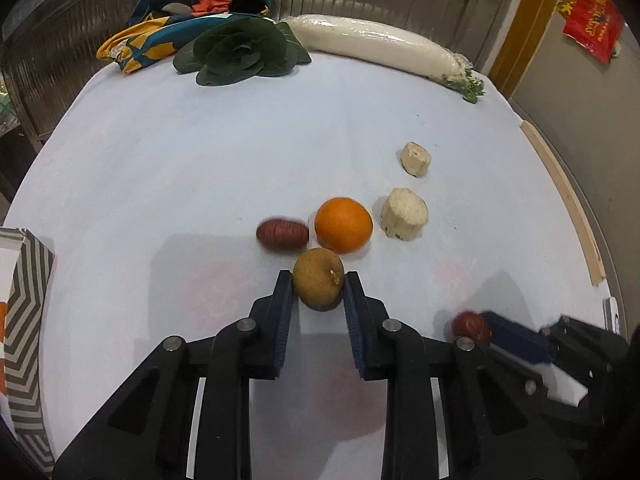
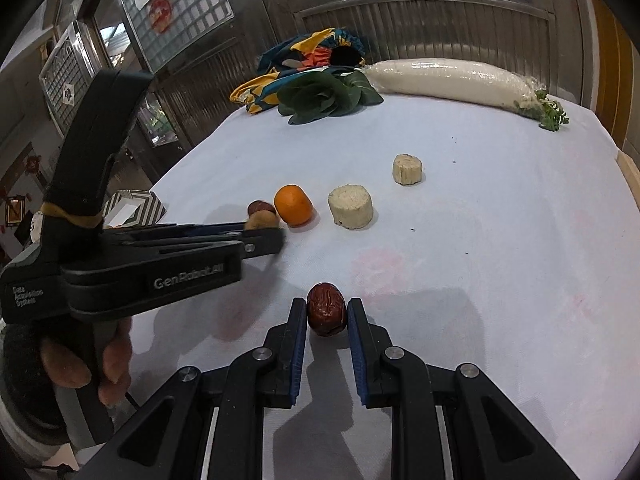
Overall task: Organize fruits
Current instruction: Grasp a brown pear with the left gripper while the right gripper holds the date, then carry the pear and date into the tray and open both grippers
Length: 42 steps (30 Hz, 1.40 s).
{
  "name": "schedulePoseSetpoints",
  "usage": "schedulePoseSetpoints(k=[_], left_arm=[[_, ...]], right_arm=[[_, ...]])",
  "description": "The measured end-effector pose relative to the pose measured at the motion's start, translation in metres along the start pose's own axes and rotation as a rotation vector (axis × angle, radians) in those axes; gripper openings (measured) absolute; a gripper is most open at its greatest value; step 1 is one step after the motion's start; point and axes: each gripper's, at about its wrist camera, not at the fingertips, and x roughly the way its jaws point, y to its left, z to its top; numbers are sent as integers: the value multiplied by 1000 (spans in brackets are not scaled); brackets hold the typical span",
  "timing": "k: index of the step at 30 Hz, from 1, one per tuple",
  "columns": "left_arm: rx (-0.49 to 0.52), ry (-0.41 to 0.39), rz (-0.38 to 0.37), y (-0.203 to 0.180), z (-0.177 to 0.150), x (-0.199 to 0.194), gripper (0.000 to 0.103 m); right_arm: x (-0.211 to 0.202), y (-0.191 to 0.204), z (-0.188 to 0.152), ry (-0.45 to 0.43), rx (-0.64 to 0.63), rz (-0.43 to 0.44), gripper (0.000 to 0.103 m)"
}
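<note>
My left gripper [image 1: 318,286] is shut on a round brown longan [image 1: 319,279], just in front of an orange [image 1: 343,225] and a red date [image 1: 282,233] on the white tablecloth. My right gripper [image 2: 327,312] is shut on a second, dark red date [image 2: 326,309] at the table's near side. In the left wrist view that date [image 1: 471,327] shows at the lower right with the right gripper [image 1: 478,330] around it. In the right wrist view the left gripper [image 2: 266,230] reaches in from the left to the longan [image 2: 262,219] beside the orange [image 2: 293,205].
Two pale cut root chunks [image 1: 404,213] [image 1: 416,159] lie right of the orange. A wrapped white radish [image 1: 380,46], a leafy green [image 1: 240,50] and a patterned cloth [image 1: 192,12] lie at the far edge. A striped box [image 1: 24,300] stands at the left.
</note>
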Motion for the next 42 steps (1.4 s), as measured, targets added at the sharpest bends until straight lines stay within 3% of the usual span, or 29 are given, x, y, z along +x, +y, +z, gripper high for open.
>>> schedulePoseSetpoints(k=[11, 20, 42], left_arm=[[-8, -29, -3, 21, -36, -41, 25], [11, -70, 58, 34, -63, -68, 25], [-8, -188, 142, 79, -92, -125, 25]], right_arm=[[-4, 9, -5, -10, -1, -4, 20], [-16, 48, -15, -47, -25, -42, 20], [-21, 124, -19, -76, -75, -9, 20]])
